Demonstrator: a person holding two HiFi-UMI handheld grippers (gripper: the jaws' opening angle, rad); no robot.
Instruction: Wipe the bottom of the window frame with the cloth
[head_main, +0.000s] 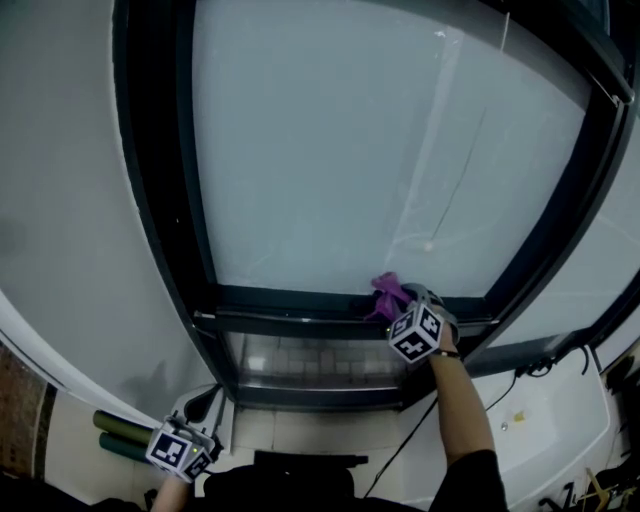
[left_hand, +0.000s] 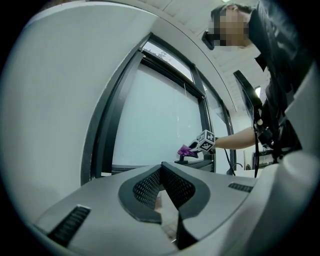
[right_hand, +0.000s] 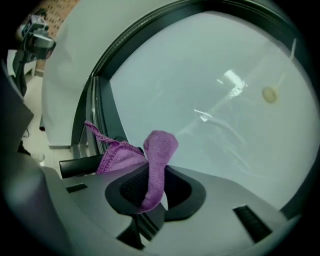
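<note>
Head view shows the bottom rail of the window frame (head_main: 290, 300) running across under the glass (head_main: 350, 150), with the purple cloth (head_main: 388, 293) bunched on that rail toward its right end, close to the right corner. To wipe well from here, I judge that the cloth should be pushed down so that more of it lies flat on the rail instead of standing up in a wad. It should then be drawn in one steady line along the rail and worked into each corner, with the grip firm enough that the fabric does not pull free. At the lower left, the left gripper (head_main: 183, 450) hangs low, well apart from the window; the left gripper view shows its jaws together with nothing between them. At the rail, the right gripper (head_main: 405, 312) has its jaws clamped on a fold of the cloth, and in the right gripper view the loose part drapes leftward toward the frame's dark edge.
</note>
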